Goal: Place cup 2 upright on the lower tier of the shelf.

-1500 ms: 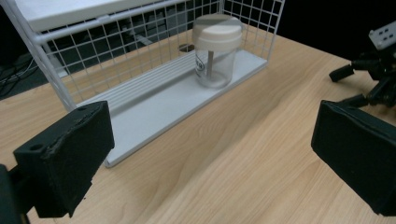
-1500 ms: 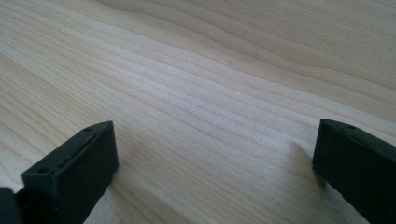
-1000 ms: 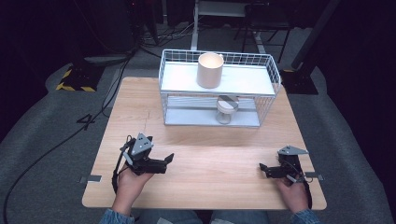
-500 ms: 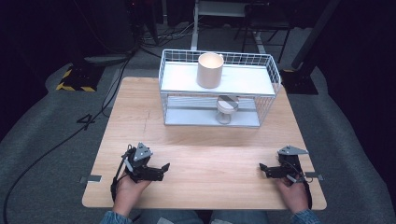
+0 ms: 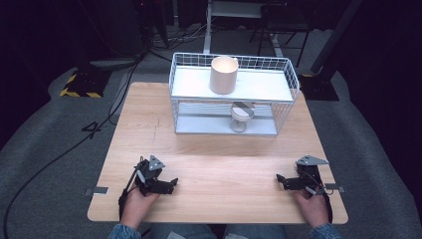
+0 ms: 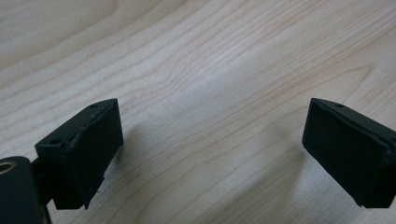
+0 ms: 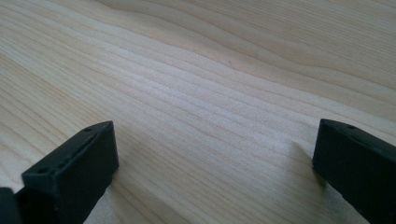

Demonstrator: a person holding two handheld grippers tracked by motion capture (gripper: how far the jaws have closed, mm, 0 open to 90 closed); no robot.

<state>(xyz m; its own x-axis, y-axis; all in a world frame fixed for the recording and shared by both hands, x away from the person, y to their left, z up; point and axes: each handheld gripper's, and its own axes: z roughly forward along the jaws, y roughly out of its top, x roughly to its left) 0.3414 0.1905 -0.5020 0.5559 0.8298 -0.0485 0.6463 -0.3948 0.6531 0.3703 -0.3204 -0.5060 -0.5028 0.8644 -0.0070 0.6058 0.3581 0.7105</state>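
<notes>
The pale wooden table [image 5: 219, 164] carries a white wire two-tier rack [image 5: 234, 94] at its far edge. A tall cream cylindrical cup [image 5: 223, 74] stands upright on the upper shelf; a small grey-white cup [image 5: 242, 117] sits on the lower one. Both lie straight ahead, well apart from the grippers — roughly midway between them. Left gripper [image 5: 160, 185] and right gripper [image 5: 290, 181] rest near the front edge, jaws wide, empty. Dark floor surrounds.
</notes>
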